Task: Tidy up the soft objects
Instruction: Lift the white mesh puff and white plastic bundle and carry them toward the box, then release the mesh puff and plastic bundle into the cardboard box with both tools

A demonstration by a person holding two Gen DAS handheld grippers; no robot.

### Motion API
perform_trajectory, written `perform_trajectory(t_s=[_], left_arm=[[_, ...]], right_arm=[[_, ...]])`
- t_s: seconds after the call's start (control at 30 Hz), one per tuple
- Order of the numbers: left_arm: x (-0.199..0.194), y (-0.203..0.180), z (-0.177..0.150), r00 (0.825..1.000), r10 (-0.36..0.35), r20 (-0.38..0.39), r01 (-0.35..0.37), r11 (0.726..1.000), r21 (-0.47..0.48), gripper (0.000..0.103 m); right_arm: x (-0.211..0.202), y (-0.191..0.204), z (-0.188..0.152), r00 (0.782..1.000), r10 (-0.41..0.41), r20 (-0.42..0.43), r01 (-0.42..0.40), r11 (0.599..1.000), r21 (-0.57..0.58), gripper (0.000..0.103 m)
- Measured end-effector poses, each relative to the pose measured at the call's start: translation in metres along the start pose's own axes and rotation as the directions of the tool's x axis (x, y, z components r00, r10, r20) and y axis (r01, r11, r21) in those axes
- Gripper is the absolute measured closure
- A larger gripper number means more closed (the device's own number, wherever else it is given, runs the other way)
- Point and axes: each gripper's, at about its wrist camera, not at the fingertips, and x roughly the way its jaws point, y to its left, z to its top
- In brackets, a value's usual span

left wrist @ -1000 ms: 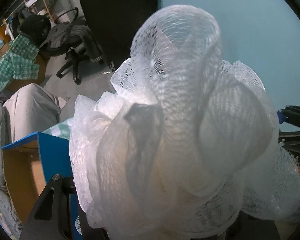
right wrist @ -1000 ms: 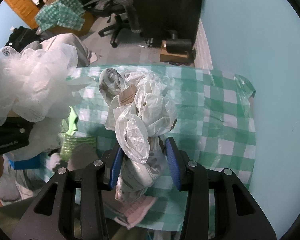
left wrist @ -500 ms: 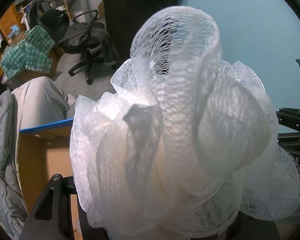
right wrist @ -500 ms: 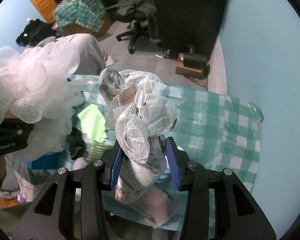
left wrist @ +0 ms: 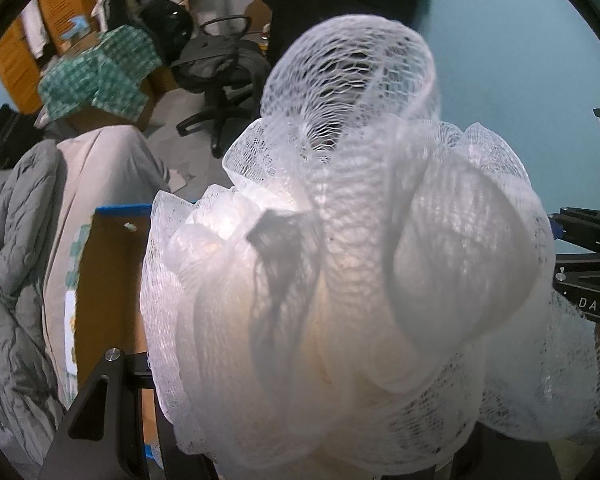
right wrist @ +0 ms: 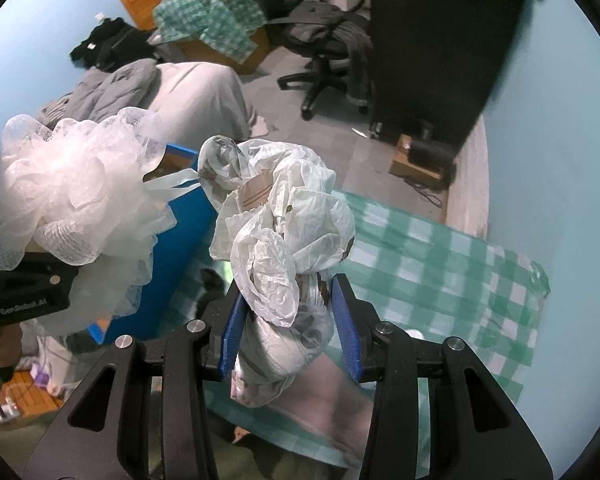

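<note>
- Loofah [left wrist: 340, 264]: mesh, feather-light, springy. We hold it aloft in the left gripper [right wrist: 32, 280], clamped at its bunched core.
- Bag [right wrist: 284, 240]: crinkly, slippery plastic. We pinch its lower wad in the right gripper [right wrist: 288, 328], above the checked cloth [right wrist: 440, 280].

In the left wrist view the mesh bath sponge [left wrist: 340, 260] fills most of the frame and hides the fingertips of the left gripper [left wrist: 320, 432]; only one black finger base shows at the bottom edge. The blue-edged box [left wrist: 112, 280] is half covered by it (its inside cannot be read). In the right wrist view the checked tablecloth [right wrist: 440, 280] is smeared with blur, and a pinkish patch [right wrist: 332, 412] on its near edge, under the crumpled plastic bag [right wrist: 284, 248], is too blurred to name.
</note>
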Motion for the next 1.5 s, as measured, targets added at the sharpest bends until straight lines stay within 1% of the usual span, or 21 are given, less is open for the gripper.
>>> perform_trajectory(t_s=[0.07,0.2,0.53,0.63,0.77,0.9,1.03,1.13,1.3,1.43,1.5], left_arm=[[-0.007,-0.004,-0.014,1.0,0.006,0.005,-0.006,1.0,-0.019,0.041],[-0.017,-0.007,-0.029,1.0,0.021,0.007,-0.02,0.998,-0.055,0.041],[-0.037,-0.007,-0.052,0.998,0.059,-0.011,-0.06,0.986,-0.158,0.041],[-0.044,-0.009,-0.064,0.997,0.068,-0.022,-0.071,0.981,-0.18,0.041],[-0.042,-0.007,-0.074,0.995,0.086,-0.049,-0.095,0.974,-0.207,0.04],[-0.035,0.009,-0.081,0.992,0.093,-0.082,-0.111,0.96,-0.257,0.041],[-0.03,0.025,-0.092,0.991,0.08,-0.104,-0.108,0.947,-0.302,0.04],[-0.022,0.038,-0.091,0.989,0.082,-0.121,-0.116,0.943,-0.313,0.041],[-0.008,0.05,-0.091,0.987,0.076,-0.145,-0.121,0.935,-0.333,0.04],[0.002,0.066,-0.085,0.982,0.091,-0.167,-0.145,0.927,-0.346,0.036],[0.005,0.071,-0.085,0.978,0.108,-0.179,-0.165,0.925,-0.342,0.033]], right_arm=[[0.003,0.011,0.005,1.0,0.01,-0.001,-0.01,1.0,-0.018,0.062],[0.01,0.032,0.015,1.0,0.031,-0.005,-0.031,0.998,-0.052,0.062],[0.037,0.084,0.036,0.996,0.076,-0.037,-0.081,0.987,-0.139,0.062],[0.047,0.101,0.042,0.994,0.098,-0.051,-0.104,0.982,-0.155,0.062],[0.06,0.122,0.053,0.991,0.115,-0.069,-0.126,0.976,-0.178,0.062],[0.074,0.144,0.065,0.988,0.13,-0.085,-0.144,0.97,-0.195,0.062],[0.088,0.165,0.076,0.984,0.146,-0.1,-0.164,0.965,-0.204,0.062],[0.101,0.18,0.084,0.984,0.141,-0.113,-0.163,0.962,-0.22,0.062],[0.124,0.198,0.092,0.983,0.129,-0.133,-0.157,0.961,-0.229,0.062],[0.14,0.202,0.096,0.981,0.113,-0.155,-0.146,0.963,-0.225,0.062],[0.145,0.205,0.096,0.984,0.087,-0.154,-0.122,0.964,-0.235,0.061]])
